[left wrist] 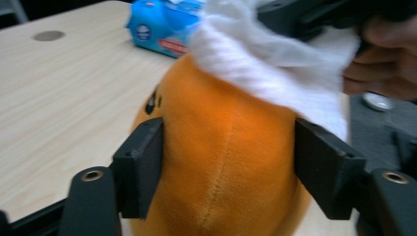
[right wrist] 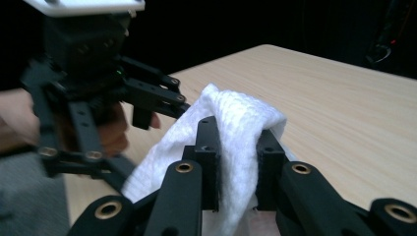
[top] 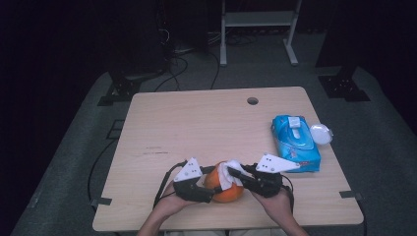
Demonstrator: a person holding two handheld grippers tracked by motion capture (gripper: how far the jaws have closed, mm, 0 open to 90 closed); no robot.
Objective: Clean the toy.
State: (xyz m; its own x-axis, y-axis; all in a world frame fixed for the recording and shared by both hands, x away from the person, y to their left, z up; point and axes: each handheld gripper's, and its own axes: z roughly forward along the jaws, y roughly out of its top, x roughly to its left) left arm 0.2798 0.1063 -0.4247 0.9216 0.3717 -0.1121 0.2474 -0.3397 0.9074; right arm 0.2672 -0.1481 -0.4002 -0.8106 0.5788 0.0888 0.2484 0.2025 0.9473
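An orange plush toy [top: 230, 193] lies near the table's front edge, with a white wipe [top: 226, 173] draped over its top. My left gripper [top: 212, 189] comes in from the left. In the left gripper view its pads [left wrist: 141, 167] press on both sides of the orange plush toy [left wrist: 226, 162]. My right gripper [top: 233, 172] reaches in from the right, and its jaws [right wrist: 238, 142] are shut on a fold of the white wipe [right wrist: 236, 123]. That wipe [left wrist: 275, 69] hangs over the toy's upper right side. The left gripper [right wrist: 147, 103] sits just behind the wipe in the right gripper view.
A blue pack of wipes [top: 296, 142] lies at the table's right edge, a small white lid [top: 322, 133] beside it. A round cable hole [top: 253, 101] marks the far side of the wooden table [top: 196, 128]. Stands and cables occupy the dark floor beyond.
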